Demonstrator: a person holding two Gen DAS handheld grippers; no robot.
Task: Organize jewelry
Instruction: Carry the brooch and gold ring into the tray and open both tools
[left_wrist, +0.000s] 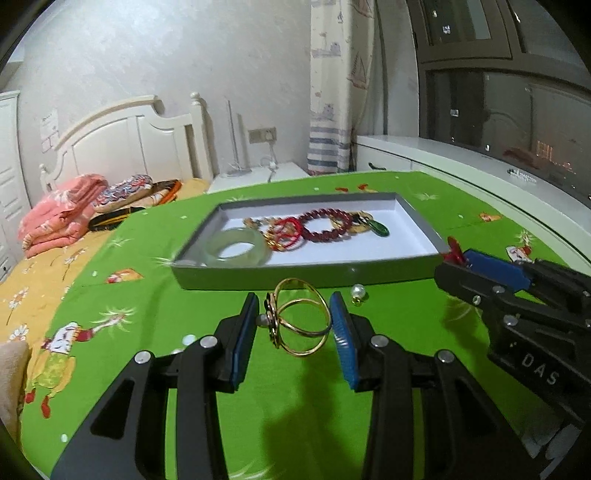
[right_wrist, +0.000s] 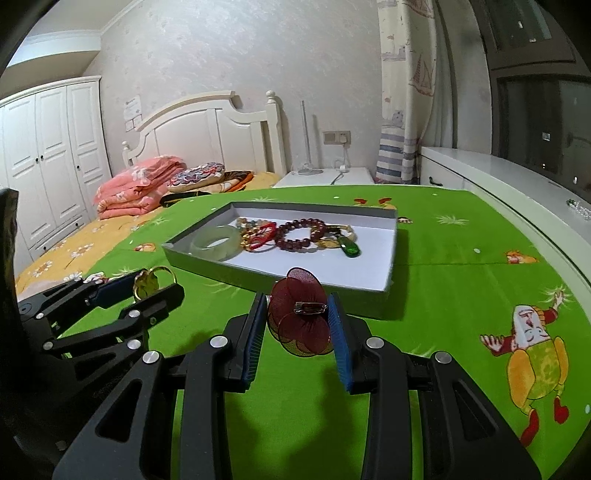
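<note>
Two grippers work over a bright green cloth (right_wrist: 461, 240) printed with cartoon figures, spread on a table in a bedroom. At the far left stands a white wardrobe (right_wrist: 55, 147); next comes a bed with a white headboard (right_wrist: 207, 136), a yellow sheet, folded pink bedding (right_wrist: 136, 188) and a patterned pillow (right_wrist: 199, 175). Further right are a white nightstand (right_wrist: 325, 177), a wall socket, a curtain (right_wrist: 410, 92) with sailboat prints, and a white counter (right_wrist: 480, 166) under a dark window.

On the cloth, a shallow grey tray (left_wrist: 421, 225) with a white floor lies ahead of both grippers. Inside it, from left to right: a pale green jade bangle (left_wrist: 236, 247) against the near left corner, a tangle of gold and red pieces (left_wrist: 284, 232), a dark red bead bracelet (left_wrist: 325, 225), and a green pendant (left_wrist: 380, 229).

Just outside the tray's near wall, the left gripper (left_wrist: 295, 325) has its blue pads around a gold brooch of two linked rings (left_wrist: 303, 325) with a dark ornament at its left; the rings reach both pads, so it is gripped. A small pearl piece (left_wrist: 357, 292) lies on the cloth just right of that gripper's right finger, near the tray wall.

To the right, the right gripper (right_wrist: 299, 321) is clamped on a dark red mesh flower brooch (right_wrist: 299, 321), pin clasp facing the camera, held just in front of the tray's near wall.
</note>
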